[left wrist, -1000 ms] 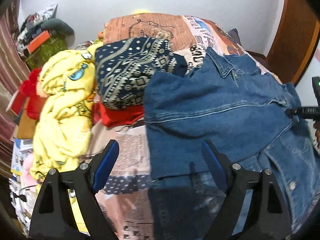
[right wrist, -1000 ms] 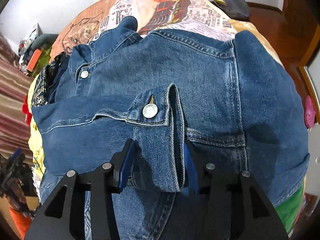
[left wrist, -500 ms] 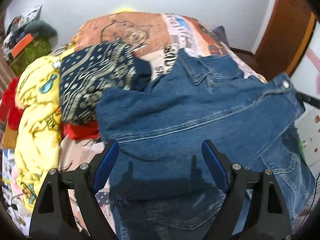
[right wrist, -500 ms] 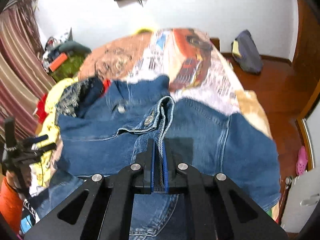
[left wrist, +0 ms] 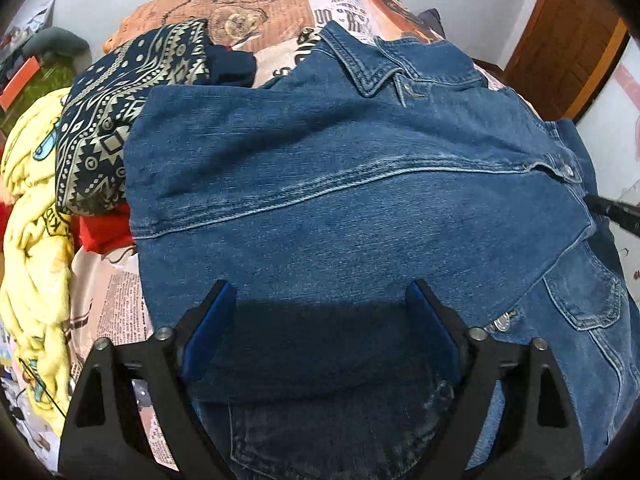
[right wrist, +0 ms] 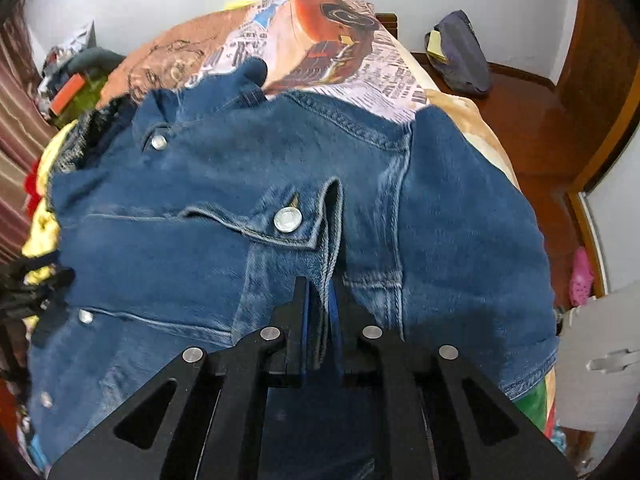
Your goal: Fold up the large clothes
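Note:
A blue denim jacket (left wrist: 340, 208) lies spread on the bed, collar at the far side. My left gripper (left wrist: 320, 300) is open, its blue-padded fingers (left wrist: 208, 320) apart just above a folded panel of the jacket. In the right wrist view the jacket (right wrist: 240, 184) fills the frame. My right gripper (right wrist: 318, 292) is shut on the jacket's front placket edge, just below a metal button (right wrist: 287, 219). The right gripper's tip also shows at the right edge of the left wrist view (left wrist: 612, 212).
A patterned navy garment (left wrist: 120, 104), a yellow cartoon garment (left wrist: 32, 240) and a red cloth (left wrist: 104, 232) are piled left of the jacket. The bed has a newspaper-print cover (right wrist: 328, 56). A wooden floor and a dark bag (right wrist: 460, 56) lie to the right.
The right gripper closed on the jacket's placket edge, lifted it, then came back down close to the jacket. The left gripper moved right over the jacket and stayed open.

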Demonstrator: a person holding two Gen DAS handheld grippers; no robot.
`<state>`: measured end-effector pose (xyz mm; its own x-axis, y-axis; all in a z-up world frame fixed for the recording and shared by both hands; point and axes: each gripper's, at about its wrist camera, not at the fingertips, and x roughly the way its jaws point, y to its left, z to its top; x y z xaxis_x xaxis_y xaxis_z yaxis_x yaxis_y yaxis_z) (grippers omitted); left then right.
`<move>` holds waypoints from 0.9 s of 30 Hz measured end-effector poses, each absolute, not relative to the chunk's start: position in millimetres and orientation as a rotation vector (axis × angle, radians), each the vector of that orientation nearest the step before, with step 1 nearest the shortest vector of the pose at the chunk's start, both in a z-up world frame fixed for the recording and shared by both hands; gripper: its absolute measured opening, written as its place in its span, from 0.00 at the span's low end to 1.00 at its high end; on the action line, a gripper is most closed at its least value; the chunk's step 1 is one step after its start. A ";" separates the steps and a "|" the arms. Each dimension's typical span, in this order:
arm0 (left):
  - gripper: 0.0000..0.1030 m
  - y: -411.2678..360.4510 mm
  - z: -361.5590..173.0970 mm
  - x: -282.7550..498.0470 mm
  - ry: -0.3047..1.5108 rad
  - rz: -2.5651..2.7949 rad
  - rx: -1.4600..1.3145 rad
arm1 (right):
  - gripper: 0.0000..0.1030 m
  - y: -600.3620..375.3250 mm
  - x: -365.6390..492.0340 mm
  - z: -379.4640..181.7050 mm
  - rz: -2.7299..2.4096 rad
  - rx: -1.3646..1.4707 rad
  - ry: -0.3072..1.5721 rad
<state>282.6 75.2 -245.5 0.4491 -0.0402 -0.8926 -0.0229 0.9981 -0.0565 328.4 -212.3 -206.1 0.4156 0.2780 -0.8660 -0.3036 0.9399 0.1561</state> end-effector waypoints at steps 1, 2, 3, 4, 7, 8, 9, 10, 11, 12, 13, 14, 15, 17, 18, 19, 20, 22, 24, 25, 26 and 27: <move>0.87 76.1 -245.4 282.0 1.107 -0.011 -0.069 | 0.11 -213.0 327.0 -205.4 0.362 -0.032 1.082; 0.87 76.3 -245.0 281.6 1.108 -0.008 -0.070 | 0.12 -214.9 325.7 -202.6 0.357 -0.036 1.079; 0.87 76.1 -244.1 281.2 1.108 -0.005 -0.069 | 0.13 -216.4 325.3 -199.9 0.353 -0.037 1.079; 0.87 75.2 -242.5 280.9 1.108 0.000 -0.061 | 0.14 -219.5 324.9 -195.3 0.347 -0.034 1.081; 0.87 70.6 -234.0 279.2 1.096 0.013 -0.022 | 0.30 -234.1 322.4 -180.4 0.328 0.001 1.072; 0.87 67.5 -227.8 278.4 1.079 0.013 -0.008 | 0.40 -241.7 320.7 -173.2 0.321 0.026 1.058; 0.87 64.7 -223.2 279.1 1.066 0.011 -0.002 | 0.45 -247.8 318.9 -169.0 0.314 0.046 1.044; 0.87 61.6 -215.3 278.9 1.046 0.005 0.003 | 0.51 -258.4 315.4 -160.1 0.298 0.082 1.011; 0.87 58.6 -206.9 278.3 1.023 -0.001 0.005 | 0.55 -268.4 311.8 -152.7 0.281 0.115 0.982; 0.87 56.7 -200.3 279.3 1.006 -0.004 0.006 | 0.57 -277.0 308.0 -146.8 0.265 0.142 0.962; 0.87 53.6 -192.5 279.9 0.986 -0.007 0.007 | 0.60 -286.6 305.8 -142.6 0.251 0.170 0.948; 0.87 49.6 -183.1 279.5 0.961 -0.012 0.008 | 0.62 -297.6 303.6 -139.2 0.234 0.203 0.937; 0.87 45.8 -175.8 279.9 0.942 -0.017 0.011 | 0.63 -304.7 303.0 -137.4 0.221 0.231 0.932; 0.88 37.3 -164.5 281.6 0.914 -0.033 0.015 | 0.64 -326.9 299.3 -140.3 0.186 0.305 0.933; 0.88 34.6 -160.6 282.5 0.904 -0.042 0.013 | 0.64 -332.1 298.3 -143.2 0.175 0.324 0.938; 0.89 31.1 -157.0 282.7 0.894 -0.053 0.008 | 0.64 -342.9 296.8 -150.3 0.160 0.356 0.952; 0.89 26.8 -155.5 282.8 0.886 -0.063 0.004 | 0.64 -353.2 295.6 -159.9 0.143 0.389 0.976; 0.90 18.5 -154.7 282.0 0.878 -0.082 0.006 | 0.64 -366.8 293.2 -178.2 0.117 0.442 1.019; 0.90 8.5 -156.0 281.4 0.881 -0.093 0.018 | 0.64 -379.2 291.5 -199.9 0.095 0.504 1.064; 0.90 3.5 -158.6 281.3 0.888 -0.098 0.023 | 0.64 -383.8 291.8 -208.8 0.088 0.532 1.082; 0.90 -0.6 -161.7 281.5 0.898 -0.104 0.026 | 0.64 -388.9 291.2 -219.9 0.081 0.569 1.102; 0.90 -3.9 -164.6 281.8 0.906 -0.110 0.027 | 0.64 -392.4 290.2 -226.7 0.077 0.597 1.116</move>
